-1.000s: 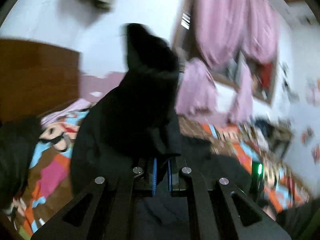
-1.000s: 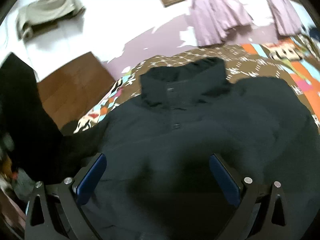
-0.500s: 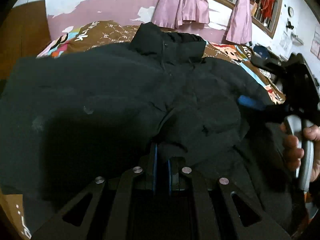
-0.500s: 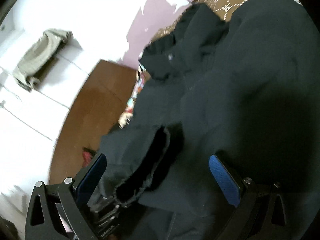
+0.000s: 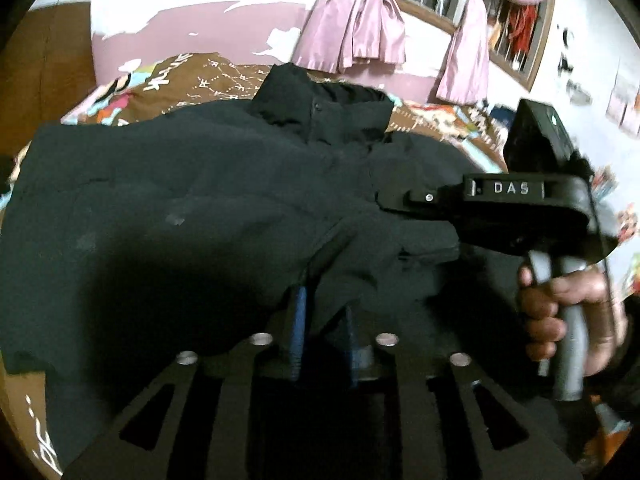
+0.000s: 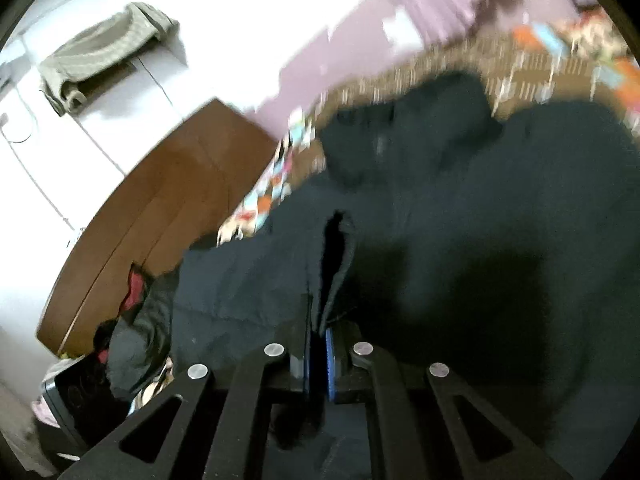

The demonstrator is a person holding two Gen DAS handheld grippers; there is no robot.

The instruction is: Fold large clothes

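Pinching a fold of black fabric at the bottom centre of its view, the left gripper [image 5: 322, 332] has its fingers slightly parted around the cloth. The right gripper [image 6: 318, 344] presses its fingers together on a sleeve cuff [image 6: 336, 256], apparently to lay it inward. Beyond, the black jacket [image 5: 200, 184] spreads across the patterned bed [image 5: 188, 80], collar [image 5: 320, 116] farthest away.

I see a black jacket [image 5: 208, 184] on a brown bedspread [image 5: 188, 80] with white marks and bright cartoon patches. Pink curtains [image 5: 352, 28] hang behind. My left hand-held gripper [image 5: 320, 340] has blue pads [image 5: 298, 320].
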